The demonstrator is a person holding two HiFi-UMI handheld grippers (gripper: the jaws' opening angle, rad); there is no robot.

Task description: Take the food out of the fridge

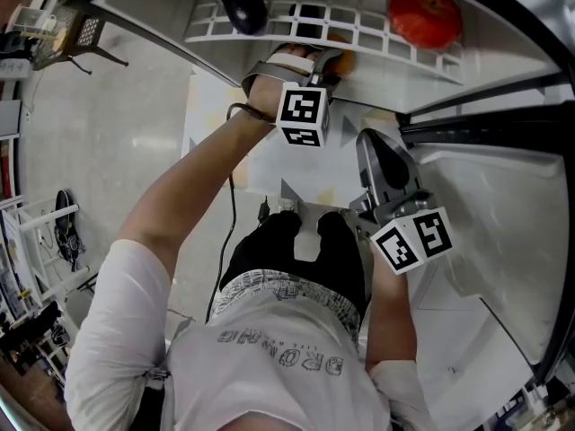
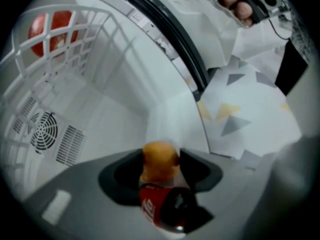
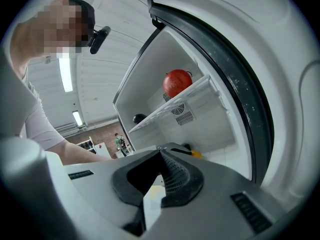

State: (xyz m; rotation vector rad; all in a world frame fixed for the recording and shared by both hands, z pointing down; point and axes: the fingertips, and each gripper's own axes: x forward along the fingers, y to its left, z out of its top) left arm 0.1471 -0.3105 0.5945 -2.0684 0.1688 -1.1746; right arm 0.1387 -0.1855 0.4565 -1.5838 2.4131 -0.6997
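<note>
the left gripper [image 2: 161,155] reaches under the wire shelf [image 1: 359,27] inside the fridge [image 2: 115,109], its wide-set pads against both sides of an orange food piece [image 2: 159,168]. only its own view shows the red cola can [image 2: 152,209] deeper between the jaws; the head view catches a mere orange sliver. the right gripper [image 3: 160,156], jaws together and empty, hangs outside. a red fruit [image 3: 176,82] sits on the shelf.

No headroom for my left tongs [image 2: 161,156]: the wire shelf [image 1: 359,25] sits right over them. Below it the fridge is mostly open, clear back to the vent wall [image 2: 50,134]. A cola can [image 2: 160,211] crowds in at 6 o'clock. The black door seal [image 2: 175,48] blocks 1 o'clock, and there's open room at 3 o'clock over the floor paper [image 2: 240,109].
</note>
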